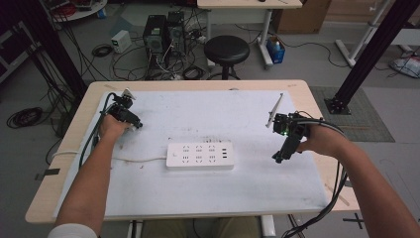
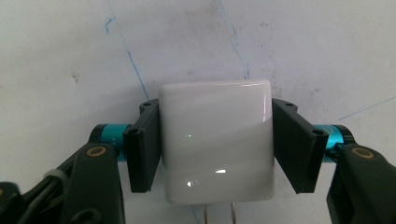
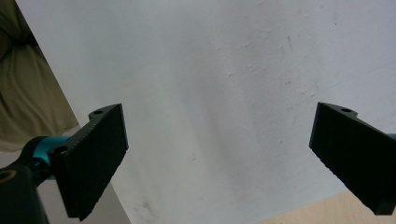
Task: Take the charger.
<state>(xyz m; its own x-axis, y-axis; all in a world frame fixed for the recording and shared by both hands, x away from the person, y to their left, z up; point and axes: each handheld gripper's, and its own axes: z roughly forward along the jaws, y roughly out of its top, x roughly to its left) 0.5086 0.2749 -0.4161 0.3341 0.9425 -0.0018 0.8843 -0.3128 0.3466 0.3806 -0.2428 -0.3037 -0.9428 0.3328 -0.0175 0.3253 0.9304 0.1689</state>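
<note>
A glossy white plug adapter (image 2: 215,140) sits between the black jaws of my left gripper (image 2: 217,106), whose pads press on both its sides. Two metal prongs (image 2: 219,215) stick out of its near end, toward the camera. In the high view, the left gripper (image 1: 130,119) is low over the white mat at the table's left. A white power strip (image 1: 200,155) lies flat mid-table, its cord running off to the left. My right gripper (image 1: 280,156) hovers at the right, tilted down; its jaws (image 3: 222,112) stand wide open over bare mat with nothing between them.
The white mat (image 1: 208,109) covers most of the wooden table (image 1: 64,163). Behind the table are a black stool (image 1: 227,49), computer towers (image 1: 163,34) and loose cables on the floor. A black frame post (image 1: 369,54) rises at the right.
</note>
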